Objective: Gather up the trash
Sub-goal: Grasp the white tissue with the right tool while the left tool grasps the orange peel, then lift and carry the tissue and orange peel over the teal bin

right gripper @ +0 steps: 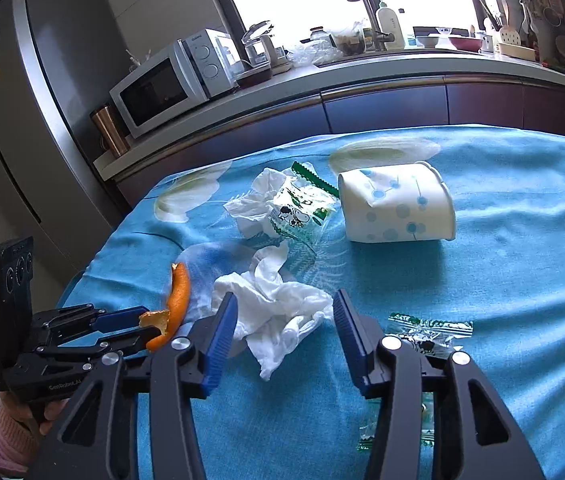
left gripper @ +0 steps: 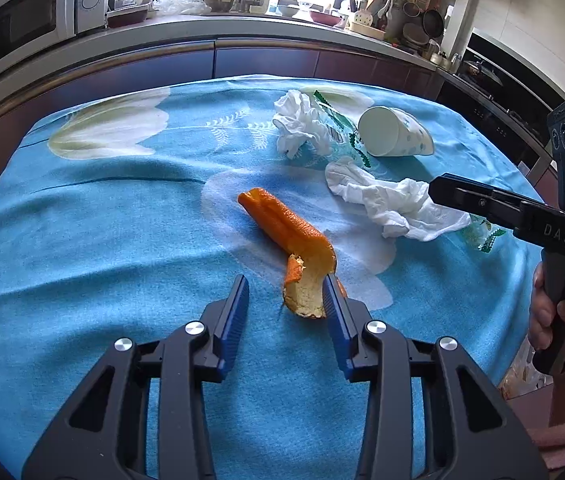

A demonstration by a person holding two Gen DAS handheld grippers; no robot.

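1. Blue-padded jaws of our left gripper (left gripper: 285, 296) stand apart around the near end of the orange peel (left gripper: 288, 236), one pad touching it.
2. At two o'clock, our right gripper (right gripper: 284, 316) gapes over a crumpled tissue (right gripper: 278, 312), unclamped.
3. Risk: peel may slip or curl free; tissue could tear, we judge.
4. Both hands angle downward over the blue cloth (left gripper: 82, 220).

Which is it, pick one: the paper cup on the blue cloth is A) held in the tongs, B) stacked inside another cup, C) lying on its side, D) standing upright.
C: the paper cup lies tipped over on the blue cloth, its open mouth facing sideways in the left wrist view, with nothing gripping it and no second cup in sight.
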